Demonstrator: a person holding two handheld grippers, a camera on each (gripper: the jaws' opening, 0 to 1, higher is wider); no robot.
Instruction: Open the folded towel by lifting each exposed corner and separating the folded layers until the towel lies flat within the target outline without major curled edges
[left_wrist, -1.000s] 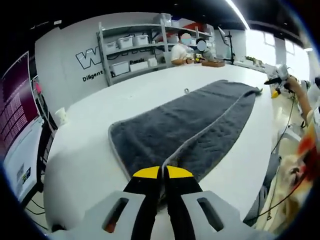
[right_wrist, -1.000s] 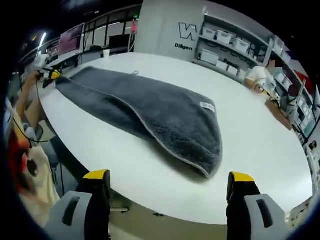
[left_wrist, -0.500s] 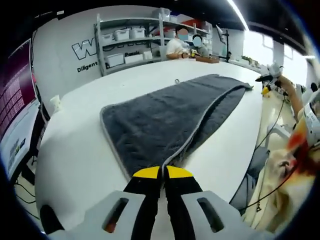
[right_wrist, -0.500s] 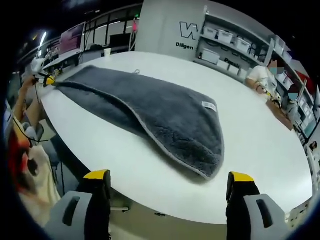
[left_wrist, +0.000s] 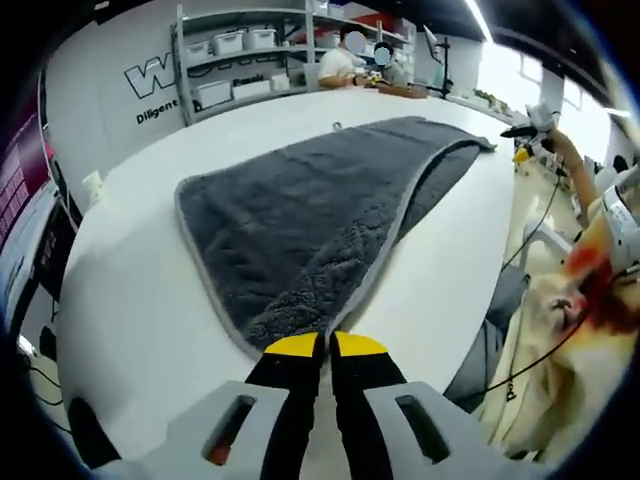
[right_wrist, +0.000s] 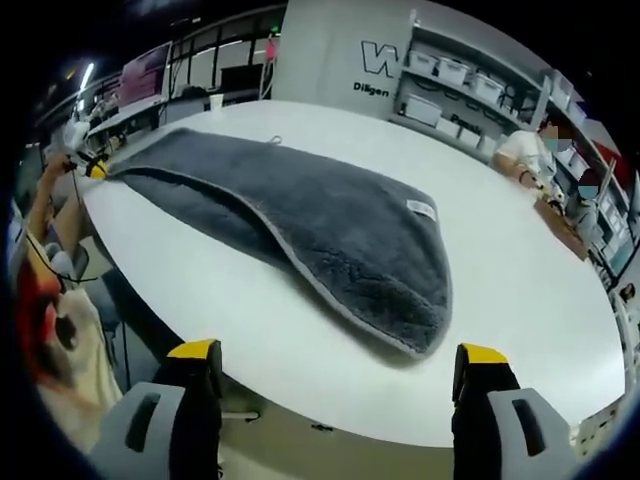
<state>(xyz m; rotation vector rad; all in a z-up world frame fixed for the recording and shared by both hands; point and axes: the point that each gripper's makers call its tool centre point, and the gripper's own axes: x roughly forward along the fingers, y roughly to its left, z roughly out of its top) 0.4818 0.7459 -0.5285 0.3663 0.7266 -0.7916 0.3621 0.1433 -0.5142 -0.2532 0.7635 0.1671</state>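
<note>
- Towel (left_wrist: 300, 215): a dark grey pile towel with a pale bound hem, lying lengthwise on the white counter (left_wrist: 130, 300); in the right gripper view the same towel (right_wrist: 330, 235) stretches from the near right to the far left of the counter.
- Fold state: the upper layer lies turned over the lower one, its hem running as a diagonal seam along the length, so the towel is not yet opened flat. No target outline can be made out on the counter.
- Left gripper (left_wrist: 327, 345): jaws clenched on the near corner of the towel, the hem running straight into the yellow tips.
- Right gripper (right_wrist: 335, 352): jaws released and set wide apart, holding nothing, hovering off the counter edge just short of the rounded towel end bearing a small white label (right_wrist: 421, 209).
- Change over the last second: in the left gripper view the pinched corner has been drawn across, and the exposed upper face has widened while the folded-under strip to the right has narrowed.
- Meaning for the task: judged from this, the first layer is being peeled open; the opposite end awaits the free gripper.
</note>
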